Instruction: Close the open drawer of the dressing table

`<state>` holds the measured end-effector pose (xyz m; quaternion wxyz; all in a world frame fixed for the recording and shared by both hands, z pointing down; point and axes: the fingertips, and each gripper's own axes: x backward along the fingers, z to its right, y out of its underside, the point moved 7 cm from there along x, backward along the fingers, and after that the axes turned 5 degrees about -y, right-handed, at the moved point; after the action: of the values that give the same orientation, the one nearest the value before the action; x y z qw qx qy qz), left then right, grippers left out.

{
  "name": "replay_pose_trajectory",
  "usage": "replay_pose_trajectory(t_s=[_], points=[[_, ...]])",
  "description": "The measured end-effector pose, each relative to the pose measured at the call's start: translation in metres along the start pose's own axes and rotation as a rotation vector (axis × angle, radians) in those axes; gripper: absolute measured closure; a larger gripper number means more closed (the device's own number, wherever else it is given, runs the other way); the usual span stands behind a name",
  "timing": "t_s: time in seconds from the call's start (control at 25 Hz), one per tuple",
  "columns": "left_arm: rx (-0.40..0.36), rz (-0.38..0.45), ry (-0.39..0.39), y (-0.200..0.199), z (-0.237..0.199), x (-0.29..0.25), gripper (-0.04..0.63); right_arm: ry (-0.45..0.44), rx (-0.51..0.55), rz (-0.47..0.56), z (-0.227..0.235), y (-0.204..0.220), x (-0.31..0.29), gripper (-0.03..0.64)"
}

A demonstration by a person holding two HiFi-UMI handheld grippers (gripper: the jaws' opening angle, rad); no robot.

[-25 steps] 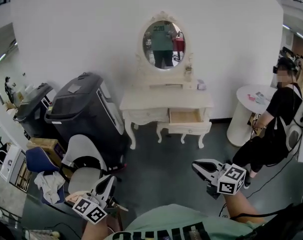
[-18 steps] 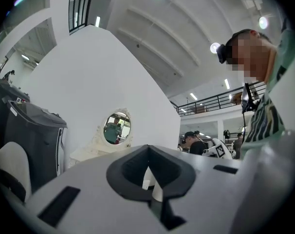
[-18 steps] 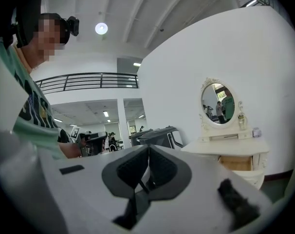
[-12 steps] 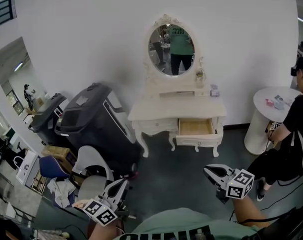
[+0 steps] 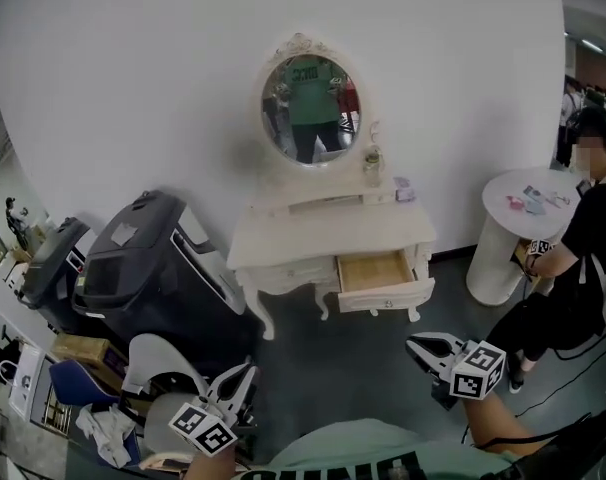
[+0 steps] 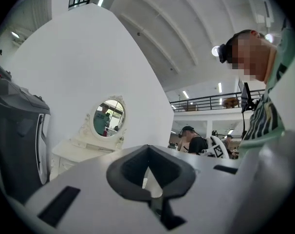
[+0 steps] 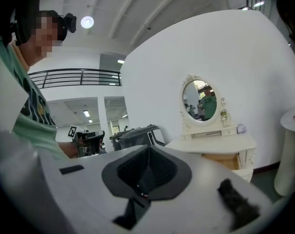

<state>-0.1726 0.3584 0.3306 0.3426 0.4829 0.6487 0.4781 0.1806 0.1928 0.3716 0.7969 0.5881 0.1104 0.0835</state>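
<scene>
The white dressing table (image 5: 328, 236) stands against the far wall under an oval mirror (image 5: 309, 108). Its right-hand drawer (image 5: 383, 278) is pulled out and its wooden inside shows. My left gripper (image 5: 243, 372) is low at the left, shut and empty, well short of the table. My right gripper (image 5: 415, 346) is low at the right, also shut on nothing, in front of and below the drawer. In the right gripper view the open drawer (image 7: 228, 161) lies beyond the shut jaws of the right gripper (image 7: 148, 147). In the left gripper view the table (image 6: 74, 152) lies left of the left gripper (image 6: 148, 147).
Large black cases (image 5: 153, 258) stand left of the dressing table, with a white chair (image 5: 168, 368) in front of them. A round white table (image 5: 518, 218) and a seated person in black (image 5: 573, 258) are at the right. Dark floor (image 5: 353, 358) lies between me and the drawer.
Both grippers have travelled across the floor toward the dressing table, which now looks a little nearer and further left. Both stay shut.
</scene>
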Motion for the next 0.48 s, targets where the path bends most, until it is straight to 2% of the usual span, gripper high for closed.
replay_pose_trajectory(t_s=[0.28,0.48], points=[[-0.048,0.001,0.129,-0.064,-0.116,-0.028,0.588,0.091,0.023,0.045,-0.014,-0.033,-0.108,0.604],[-0.032,-0.021,0.179,-0.085,-0.184,-0.044,0.588,0.121,0.025,0.037,-0.02,-0.035,-0.175,0.604]])
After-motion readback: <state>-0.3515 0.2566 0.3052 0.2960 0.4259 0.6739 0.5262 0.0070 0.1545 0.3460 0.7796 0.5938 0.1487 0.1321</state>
